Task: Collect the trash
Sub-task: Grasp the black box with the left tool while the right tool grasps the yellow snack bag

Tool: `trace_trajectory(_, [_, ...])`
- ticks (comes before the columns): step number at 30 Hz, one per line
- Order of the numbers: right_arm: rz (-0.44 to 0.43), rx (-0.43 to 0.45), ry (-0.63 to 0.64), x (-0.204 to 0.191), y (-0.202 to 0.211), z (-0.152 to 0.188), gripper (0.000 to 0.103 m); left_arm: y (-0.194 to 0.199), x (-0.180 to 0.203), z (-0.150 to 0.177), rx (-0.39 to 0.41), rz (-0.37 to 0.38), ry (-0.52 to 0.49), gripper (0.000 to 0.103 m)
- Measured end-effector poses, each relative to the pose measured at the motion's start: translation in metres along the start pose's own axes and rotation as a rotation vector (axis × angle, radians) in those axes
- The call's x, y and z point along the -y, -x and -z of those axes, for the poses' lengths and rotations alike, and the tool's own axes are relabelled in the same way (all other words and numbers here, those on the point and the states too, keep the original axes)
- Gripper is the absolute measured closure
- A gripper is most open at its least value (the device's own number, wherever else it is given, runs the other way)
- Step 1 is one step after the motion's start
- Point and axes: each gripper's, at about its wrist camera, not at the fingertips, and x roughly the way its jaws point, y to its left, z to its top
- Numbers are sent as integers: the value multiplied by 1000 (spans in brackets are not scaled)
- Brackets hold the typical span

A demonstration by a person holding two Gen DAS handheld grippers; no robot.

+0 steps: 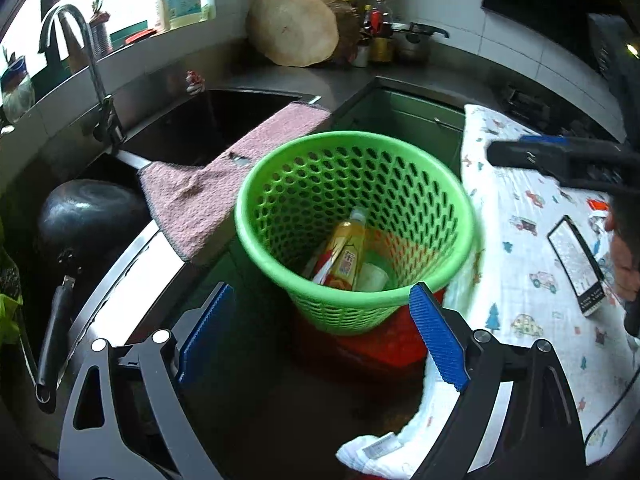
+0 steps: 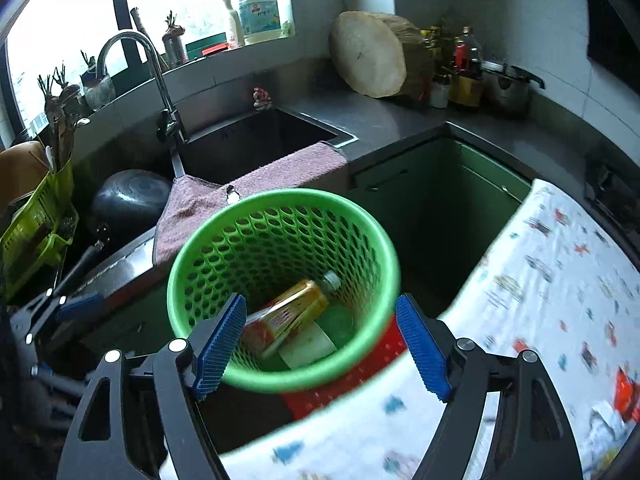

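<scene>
A green perforated basket (image 1: 352, 216) (image 2: 280, 264) stands on a red stool (image 1: 380, 344) beside the counter. Inside it lie a yellow drink bottle (image 1: 346, 254) (image 2: 292, 312) and a white scrap of paper (image 1: 374, 276) (image 2: 308, 346). My left gripper (image 1: 321, 290) is open in front of the basket, with nothing between its blue pads. My right gripper (image 2: 321, 300) hangs open above the basket's near rim, its pads touching nothing. On the printed cloth (image 1: 520, 248) (image 2: 540, 288) lie a black-and-white packet (image 1: 576, 264) and a red wrapper (image 1: 598, 205) (image 2: 626, 396).
A pink towel (image 1: 208, 192) drapes over the sink's (image 1: 224, 120) edge. A dark wok (image 1: 88, 212) sits on the left counter. A wooden chopping block (image 1: 296, 28), bottles and a pot (image 1: 412, 44) stand at the back corner. A hand (image 1: 624, 264) shows at the right edge.
</scene>
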Motion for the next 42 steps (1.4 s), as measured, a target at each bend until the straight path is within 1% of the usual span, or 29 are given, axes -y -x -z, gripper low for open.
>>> trace_trajectory(4, [24, -4, -12, 14, 26, 24, 27, 4, 17, -1, 6, 18, -29, 14])
trace_trajectory(14, [127, -19, -46, 60, 100, 98, 27, 22, 71, 0, 29, 83, -108, 14])
trace_trajectory(19, [170, -15, -82, 88, 133, 136, 27, 27, 98, 1, 23, 116, -137, 14])
trace_trajectory(23, [218, -3, -119, 114, 158, 156, 27, 29, 122, 1, 14, 147, -155, 14])
trace_trajectory(28, [290, 6, -163, 151, 181, 165, 27, 31, 147, 0, 13, 164, -182, 14])
trace_trajectory(32, [335, -8, -190, 179, 186, 170, 27, 29, 167, -2, 1, 187, -197, 14])
trace_trajectory(37, [345, -46, -220, 206, 175, 176, 27, 24, 191, -7, -16, 206, -211, 14])
trace_trajectory(42, [322, -74, -254, 223, 161, 179, 27, 13, 209, -13, -48, 219, -197, 14])
